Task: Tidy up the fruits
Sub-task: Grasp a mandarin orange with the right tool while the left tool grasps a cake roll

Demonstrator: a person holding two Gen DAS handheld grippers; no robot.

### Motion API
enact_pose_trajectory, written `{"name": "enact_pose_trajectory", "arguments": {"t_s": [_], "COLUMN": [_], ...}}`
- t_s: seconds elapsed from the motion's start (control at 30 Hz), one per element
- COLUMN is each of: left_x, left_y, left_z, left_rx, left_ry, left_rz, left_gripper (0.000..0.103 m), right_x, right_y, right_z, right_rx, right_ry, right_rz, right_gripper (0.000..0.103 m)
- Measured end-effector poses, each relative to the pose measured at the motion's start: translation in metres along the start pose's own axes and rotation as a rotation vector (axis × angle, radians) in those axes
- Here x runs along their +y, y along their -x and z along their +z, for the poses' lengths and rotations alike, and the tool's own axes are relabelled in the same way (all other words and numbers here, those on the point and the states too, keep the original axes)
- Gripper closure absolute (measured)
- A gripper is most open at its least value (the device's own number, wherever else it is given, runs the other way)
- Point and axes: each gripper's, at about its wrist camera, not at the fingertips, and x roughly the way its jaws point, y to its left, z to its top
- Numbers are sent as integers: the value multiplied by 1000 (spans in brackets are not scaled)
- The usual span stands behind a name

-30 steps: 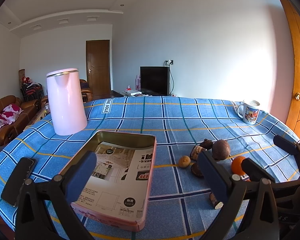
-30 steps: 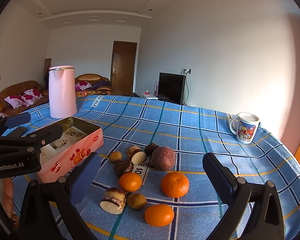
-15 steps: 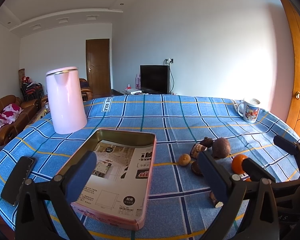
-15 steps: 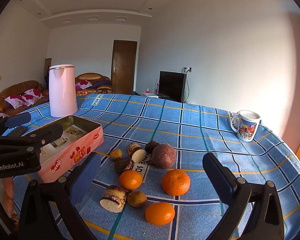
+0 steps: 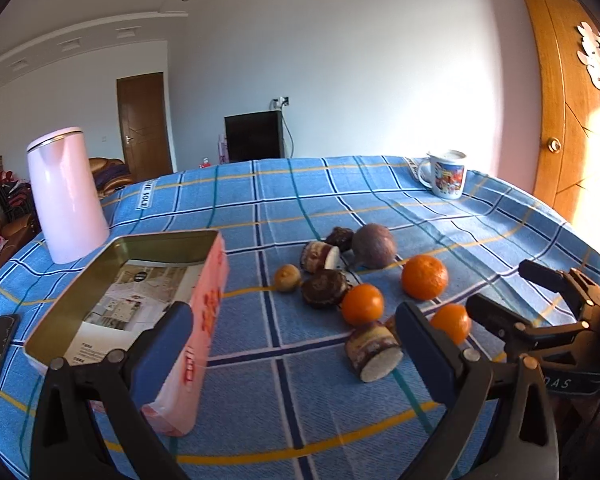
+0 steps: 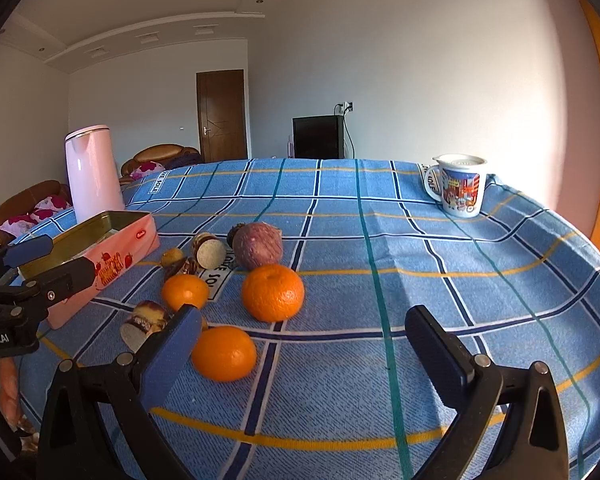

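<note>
We see bright daylight glaring by the wooden door, soft shadows left of it, and fisheye-bent, dark-vignetted edges.

L tongs open, empty, over cloth btwn pink tin & three oranges.

Right wrist view: the blue checked tablecloth lies bare across the centre and right of the frame, with only the mug at upper right. At left centre a fruit cluster crowds the cloth: three oranges, the largest foremost, and cut pieces behind. The pink tin and pink kettle block the left edge.
</note>
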Motion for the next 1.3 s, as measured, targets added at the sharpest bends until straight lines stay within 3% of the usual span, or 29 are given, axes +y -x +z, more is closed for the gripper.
{"name": "enact_pose_trajectory", "arguments": {"t_s": [0.1,0.23,0.47,0.63,0.83,0.9,1.0,1.2,1.3], "left_x": [-11,-8,-3,0,10,5,-3,-20,-24], "left_y": [-8,-17,-18,-17,-17,-18,-18,-26,-39], "left_z": [-5,-10,-12,-12,-15,-14,-12,-10,-13], "left_rx": [24,68,77,79,85,88,90,128,188], "left_ry": [-25,-2,24,32,59,41,19,-24,-17], "left_rz": [-27,-44,-54,-53,-31,-38,-55,-90,-138], "left_gripper": [1,9,9,9,9,9,9,9,22], "right_x": [0,5,14,8,16,21,21,2,-6], "right_y": [-5,-10,-22,-31,-32,-36,-36,-25,-20], "right_z": [-5,-7,-8,-10,-10,-9,-9,-6,-4], "right_rx": [25,50,114,166,179,193,196,132,106], "right_ry": [-1,6,-10,-59,-5,13,23,-21,-35], "right_rz": [33,101,211,288,250,249,256,216,195], "right_gripper": [2,21,34,37,39,51,59,59,59]}}
